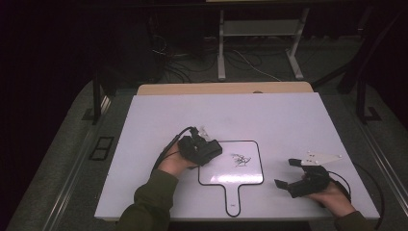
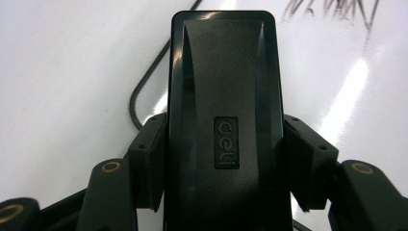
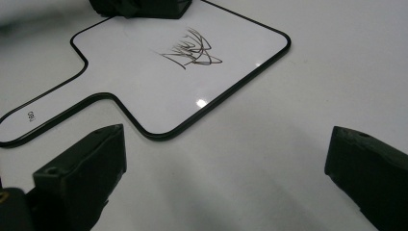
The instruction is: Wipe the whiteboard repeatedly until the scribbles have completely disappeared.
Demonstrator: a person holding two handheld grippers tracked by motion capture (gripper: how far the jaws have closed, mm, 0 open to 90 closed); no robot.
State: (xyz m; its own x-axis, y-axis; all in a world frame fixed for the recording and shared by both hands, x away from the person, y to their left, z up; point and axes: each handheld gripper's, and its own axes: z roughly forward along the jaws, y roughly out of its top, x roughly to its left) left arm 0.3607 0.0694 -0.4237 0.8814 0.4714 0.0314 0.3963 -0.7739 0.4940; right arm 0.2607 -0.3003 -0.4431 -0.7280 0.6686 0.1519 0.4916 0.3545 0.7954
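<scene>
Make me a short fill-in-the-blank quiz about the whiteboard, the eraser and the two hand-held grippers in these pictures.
1. The left hand-held gripper is shut on a black ____.
2. The jaws of the right hand-held gripper stand ____, with nothing between them.
3. The small whiteboard has a ____ border and a handle toward the person.
4. The black scribble on the whiteboard lies on the side nearer the ____ hand-held gripper.

Missing words: eraser; open; black; right

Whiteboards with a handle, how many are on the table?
1. The small handled whiteboard lies flat on the table between the two grippers, its handle toward the person, scribbles near its upper right. The black eraser in the left gripper overlaps its left edge.
</scene>
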